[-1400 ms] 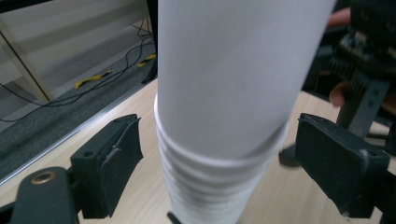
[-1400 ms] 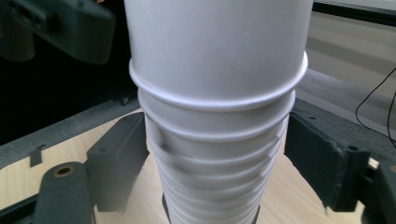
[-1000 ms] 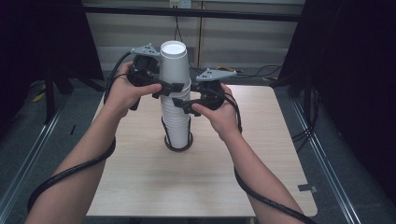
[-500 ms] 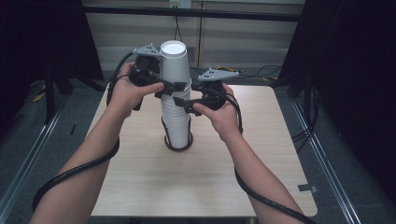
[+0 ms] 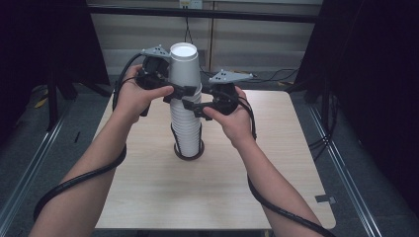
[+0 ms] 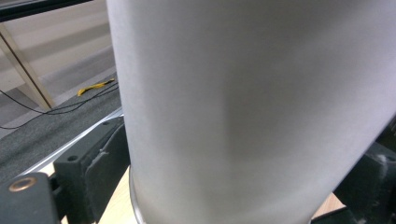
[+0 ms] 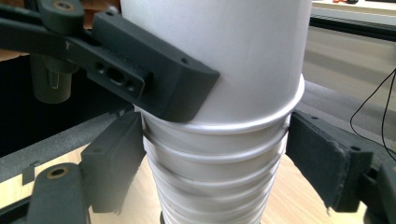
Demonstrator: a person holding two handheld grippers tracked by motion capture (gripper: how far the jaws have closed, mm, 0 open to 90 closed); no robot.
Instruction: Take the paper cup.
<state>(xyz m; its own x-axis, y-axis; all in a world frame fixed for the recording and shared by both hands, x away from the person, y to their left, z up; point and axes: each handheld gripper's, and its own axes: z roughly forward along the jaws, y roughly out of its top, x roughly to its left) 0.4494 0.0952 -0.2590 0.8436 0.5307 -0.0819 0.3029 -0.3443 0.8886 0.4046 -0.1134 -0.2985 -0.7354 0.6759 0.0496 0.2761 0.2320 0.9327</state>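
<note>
The left gripper [image 5: 190,90] has just been closing its jaws on the top cup [image 5: 184,66] of the stack [image 5: 187,126] at mid-table [image 5: 148,187]; we judge separation imminent. The right gripper [image 5: 190,104] brackets the cups below; whether its pads touch, we cannot tell.

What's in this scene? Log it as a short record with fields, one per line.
scene: table with a tall stack of upside-down white paper cups
top cup: sits on the stack, bottom up
left gripper: jaws on either side of the top cup near its rim, have just been closing on it
right gripper: jaws straddle the stack just below the top cup's rim; gaps show beside the pads
base: dark ring around the stack's foot
</note>
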